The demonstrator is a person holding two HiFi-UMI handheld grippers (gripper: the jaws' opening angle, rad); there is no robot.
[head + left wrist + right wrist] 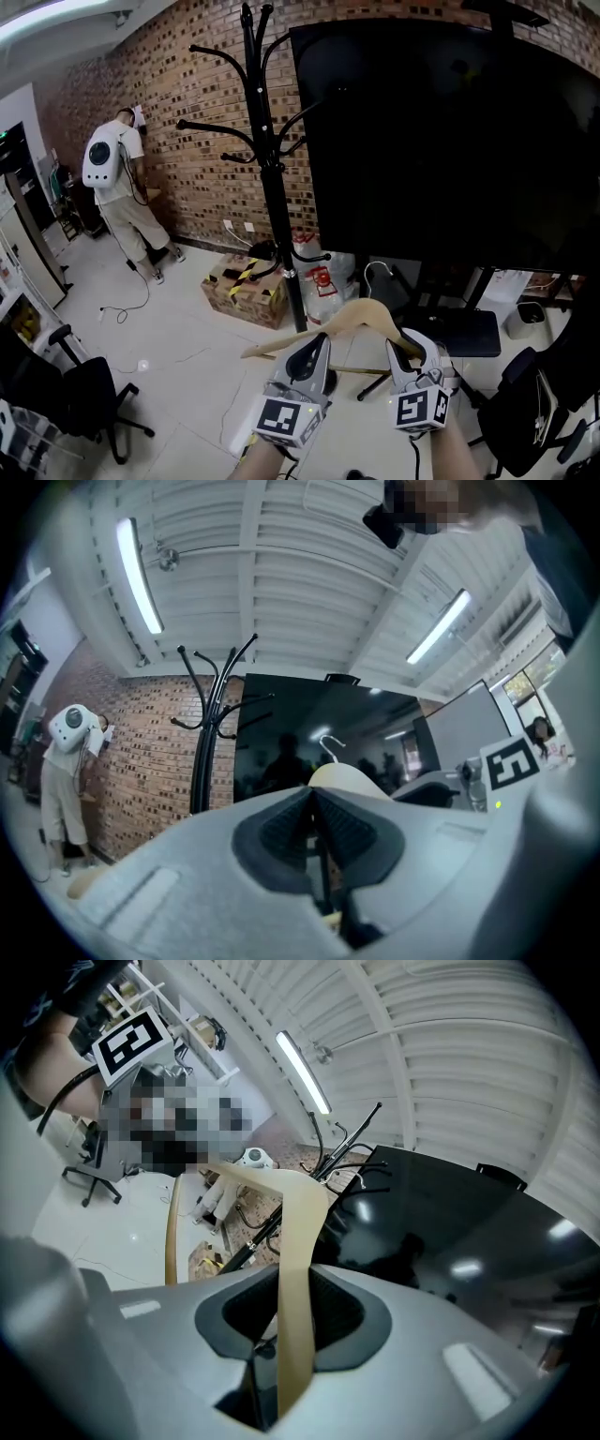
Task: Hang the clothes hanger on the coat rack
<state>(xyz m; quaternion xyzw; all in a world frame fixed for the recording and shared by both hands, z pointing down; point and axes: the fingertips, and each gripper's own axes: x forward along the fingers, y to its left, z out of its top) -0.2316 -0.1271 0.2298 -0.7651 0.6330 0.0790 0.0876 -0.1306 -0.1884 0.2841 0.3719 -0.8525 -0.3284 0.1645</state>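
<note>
So, L claw [317, 341] & R claw [408, 342] clamp hanger [362, 310].

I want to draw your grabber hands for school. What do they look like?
Both the left gripper and the right gripper are chunky light-grey plastic shells. Inside each mouth sit dark ribbed pads. Near each wrist is a cube with black-and-white square markers. A thin black cable trails from the left one. No sleeves show.
</note>
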